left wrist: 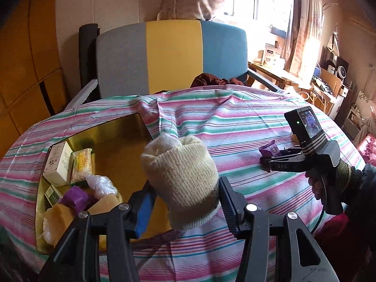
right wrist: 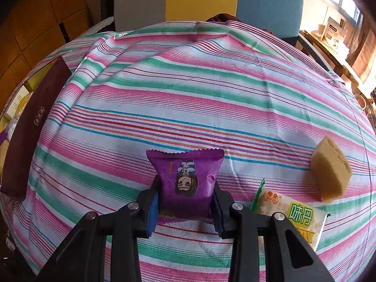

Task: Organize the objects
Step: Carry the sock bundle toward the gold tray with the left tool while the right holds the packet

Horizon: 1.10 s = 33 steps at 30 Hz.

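Observation:
My left gripper (left wrist: 185, 195) is shut on a rolled cream knitted sock (left wrist: 178, 171), held above the right edge of a gold-lined box (left wrist: 122, 145) on the striped tablecloth (left wrist: 235, 122). Inside the box lie a white carton (left wrist: 58, 164), a yellow packet (left wrist: 81, 164), a purple packet (left wrist: 75, 197) and yellow blocks (left wrist: 56, 221). My right gripper (right wrist: 186, 195) is shut on a purple snack packet (right wrist: 188, 171) just over the cloth. In the left wrist view, the right gripper (left wrist: 268, 162) shows to the sock's right, with that packet (left wrist: 270, 150) in it.
To the right of the purple packet lie a green-and-white snack packet (right wrist: 293, 216) and a tan sponge-like block (right wrist: 331, 171). The box's dark maroon wall (right wrist: 33, 129) stands at the left. A grey, yellow and blue chair (left wrist: 171, 56) stands behind the table. A hand (left wrist: 315, 183) holds the right gripper's handle.

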Motion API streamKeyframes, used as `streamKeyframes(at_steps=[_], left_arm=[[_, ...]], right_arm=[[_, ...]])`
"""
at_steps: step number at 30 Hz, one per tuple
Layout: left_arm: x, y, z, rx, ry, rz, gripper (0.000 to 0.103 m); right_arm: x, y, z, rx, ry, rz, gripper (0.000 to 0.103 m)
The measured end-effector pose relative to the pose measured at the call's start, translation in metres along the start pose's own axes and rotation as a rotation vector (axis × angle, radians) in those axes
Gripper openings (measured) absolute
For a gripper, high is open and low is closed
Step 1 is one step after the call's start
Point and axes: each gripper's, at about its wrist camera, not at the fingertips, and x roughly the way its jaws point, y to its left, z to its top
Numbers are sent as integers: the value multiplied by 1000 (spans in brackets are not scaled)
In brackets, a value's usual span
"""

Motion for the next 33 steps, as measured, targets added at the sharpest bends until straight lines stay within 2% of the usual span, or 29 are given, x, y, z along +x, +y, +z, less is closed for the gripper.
streamKeyframes(at_steps=[6, 11, 14, 19, 23, 28, 33], left_arm=[[1, 14, -3, -27, 7, 24, 53], [0, 44, -12, -97, 26, 4, 53], [-4, 73, -19, -161, 37, 27, 53], [-16, 116, -32, -239, 32, 108, 53], [-20, 138, -37, -276, 32, 131, 53], [-6, 154, -21, -308, 52, 90, 53], [38, 160, 8, -285, 109, 76, 53]], right_arm=[[0, 0, 0, 1, -2, 4, 37], [0, 5, 0, -36, -7, -24, 36], [0, 6, 1, -43, -8, -25, 36], [0, 8, 1, -61, -10, -38, 36], [0, 9, 1, -70, -10, -47, 36], [1, 12, 1, -84, -12, -60, 36], [1, 13, 1, -92, -14, -65, 36]])
